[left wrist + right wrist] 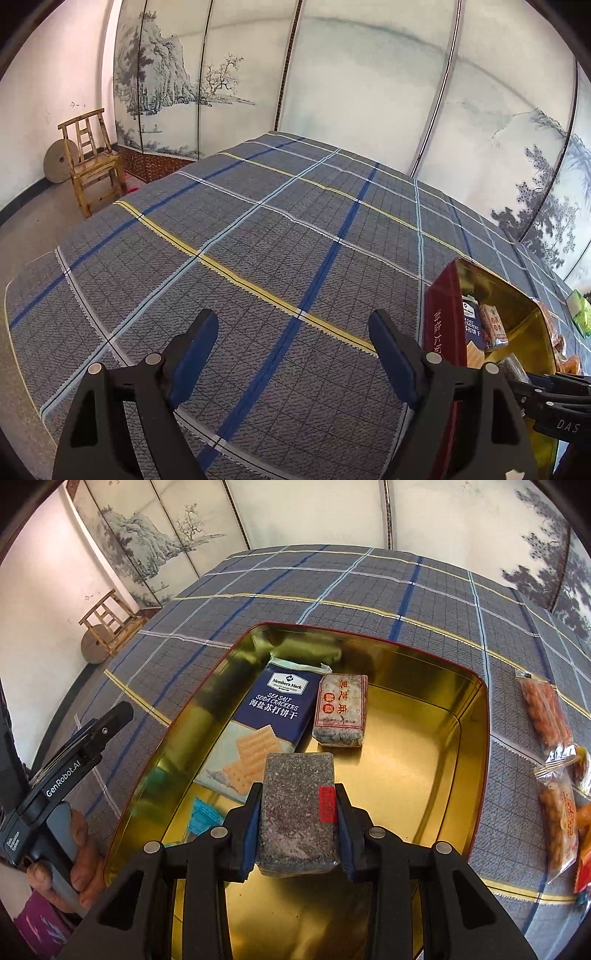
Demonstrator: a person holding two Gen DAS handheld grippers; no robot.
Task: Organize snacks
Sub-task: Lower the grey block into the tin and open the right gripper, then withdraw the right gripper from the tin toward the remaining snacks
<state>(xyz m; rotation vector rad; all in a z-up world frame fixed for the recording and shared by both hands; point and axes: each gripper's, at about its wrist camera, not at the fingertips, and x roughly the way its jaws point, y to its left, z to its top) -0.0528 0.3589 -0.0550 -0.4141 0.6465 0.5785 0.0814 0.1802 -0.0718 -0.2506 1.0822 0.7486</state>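
My right gripper (298, 794) is shut on a dark speckled sesame bar (297, 805) in clear wrap with a red sticker, held just above the gold inside of the red tin (476, 716). In the tin lie a blue pack of sea salt soda crackers (266, 731) and a second sesame bar (341, 710) with a red-printed label. My left gripper (293, 326) stands open over the plaid cloth with nothing between its fingers, left of the tin (441, 325). From the right wrist view the left gripper's body (70, 764) shows in a hand at the tin's left.
Several clear bags of orange snacks (550, 768) lie on the cloth right of the tin. A green packet (580, 314) sits beyond the tin. The plaid-covered table (258, 240) stretches far left and back. A wooden chair (92, 162) and painted screens stand behind.
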